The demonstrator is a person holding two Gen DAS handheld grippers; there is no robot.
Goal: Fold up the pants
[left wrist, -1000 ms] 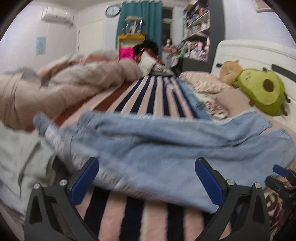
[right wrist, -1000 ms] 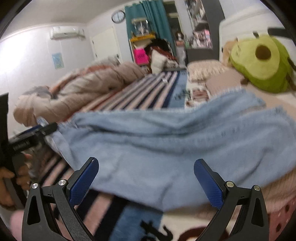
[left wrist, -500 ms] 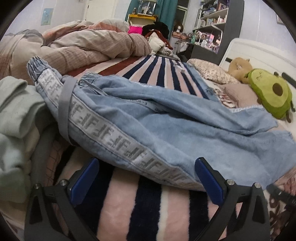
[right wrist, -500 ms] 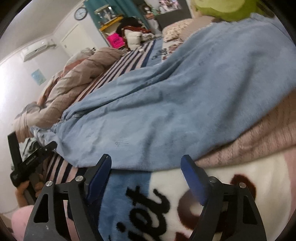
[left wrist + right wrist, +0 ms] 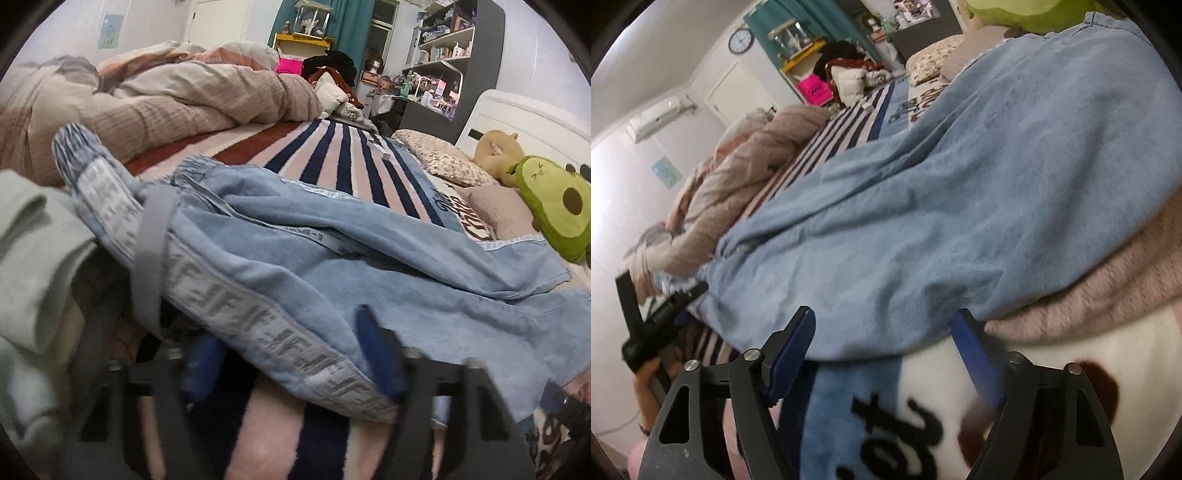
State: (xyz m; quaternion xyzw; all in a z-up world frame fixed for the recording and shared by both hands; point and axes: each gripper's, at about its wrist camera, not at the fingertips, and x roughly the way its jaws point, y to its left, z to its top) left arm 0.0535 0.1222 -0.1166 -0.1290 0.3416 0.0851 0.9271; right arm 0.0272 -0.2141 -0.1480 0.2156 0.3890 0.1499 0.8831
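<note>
Pants (image 5: 369,266) of light denim are spread crumpled across the striped blanket (image 5: 332,155) near the bed's near edge. Since a second ago both claws have been lowered to the cloth's near hem: the left claw (image 5: 291,358) and right claw (image 5: 882,354) are held half open, nothing gripped. A grasp seems imminent. A quilt (image 5: 177,99) and avocado plush (image 5: 554,206) are seen beyond.

Left gripper (image 5: 291,354) is smearing with motion blur, lower frame; jaw gap unreadable, left fingertip (image 5: 201,363) hiding under the pants (image 5: 332,266). Pants are running off the right edge. Shelf items, upper right, too small.
</note>
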